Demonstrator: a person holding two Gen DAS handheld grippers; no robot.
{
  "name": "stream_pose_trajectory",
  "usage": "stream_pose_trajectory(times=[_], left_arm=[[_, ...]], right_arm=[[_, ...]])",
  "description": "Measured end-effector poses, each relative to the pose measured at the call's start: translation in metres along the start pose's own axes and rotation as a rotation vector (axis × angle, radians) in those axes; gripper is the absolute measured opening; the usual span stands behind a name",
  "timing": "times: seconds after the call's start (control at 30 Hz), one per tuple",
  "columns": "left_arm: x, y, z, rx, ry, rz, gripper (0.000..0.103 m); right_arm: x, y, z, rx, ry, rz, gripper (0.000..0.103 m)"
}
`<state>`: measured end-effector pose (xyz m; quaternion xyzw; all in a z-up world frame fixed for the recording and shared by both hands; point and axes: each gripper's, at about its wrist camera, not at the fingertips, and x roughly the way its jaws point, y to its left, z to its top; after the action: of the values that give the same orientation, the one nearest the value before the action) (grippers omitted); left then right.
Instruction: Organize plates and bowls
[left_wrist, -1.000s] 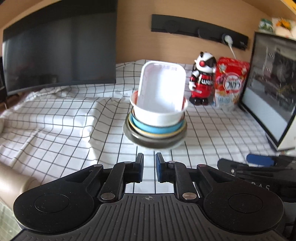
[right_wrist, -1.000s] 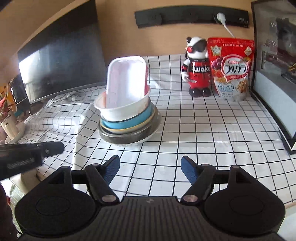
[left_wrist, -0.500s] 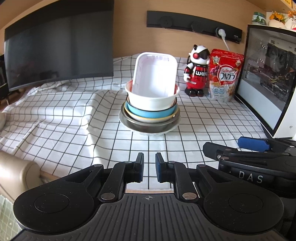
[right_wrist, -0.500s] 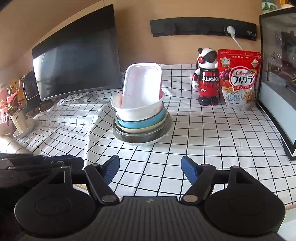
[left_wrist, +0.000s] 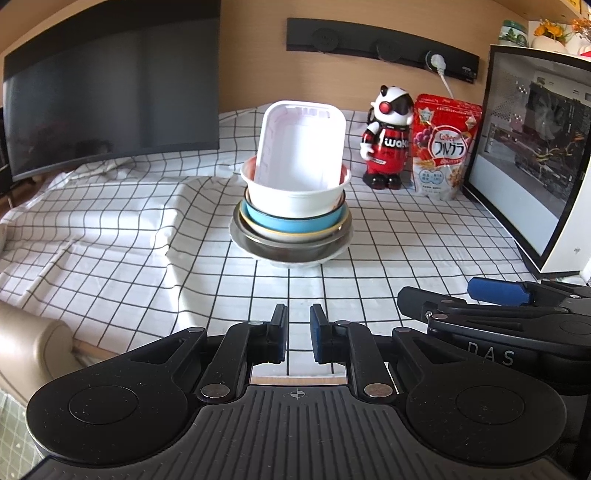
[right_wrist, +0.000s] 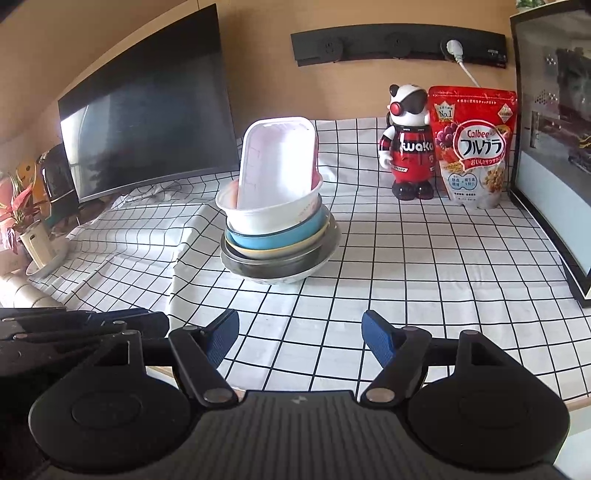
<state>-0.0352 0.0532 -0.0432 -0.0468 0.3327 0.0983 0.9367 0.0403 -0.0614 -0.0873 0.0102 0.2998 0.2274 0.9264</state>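
A stack of dishes stands mid-table on the checked cloth: a metal bowl (left_wrist: 288, 251) at the bottom, a yellow-rimmed dish, a blue bowl (left_wrist: 291, 221) and a white bowl (left_wrist: 295, 201) on top. A white rectangular tray (left_wrist: 303, 144) leans upright inside the white bowl (right_wrist: 266, 218). My left gripper (left_wrist: 298, 334) hangs near the table's front edge, well short of the stack, shut to a narrow slit with nothing in it. My right gripper (right_wrist: 300, 338) is beside it, open and empty, also short of the stack (right_wrist: 277, 258).
A dark monitor (left_wrist: 110, 92) stands at the back left. A red toy robot (left_wrist: 388, 136) and a cereal bag (left_wrist: 443, 147) stand at the back right. A glass-sided computer case (left_wrist: 535, 147) walls the right side. A potted plant (right_wrist: 22, 221) is at far left.
Both grippers have drawn back from the stack, so it looks smaller and farther in both views. Over the last half second nothing moved. The jaws kept their widths.
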Motion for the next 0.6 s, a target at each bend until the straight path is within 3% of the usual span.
stream_pose_trajectory(times=[0.6], left_arm=[[0.0018, 0.0016, 0.0004, -0.003, 0.000, 0.000, 0.016]], right_arm=[[0.0020, 0.0025, 0.0010, 0.001, 0.004, -0.001, 0.074]])
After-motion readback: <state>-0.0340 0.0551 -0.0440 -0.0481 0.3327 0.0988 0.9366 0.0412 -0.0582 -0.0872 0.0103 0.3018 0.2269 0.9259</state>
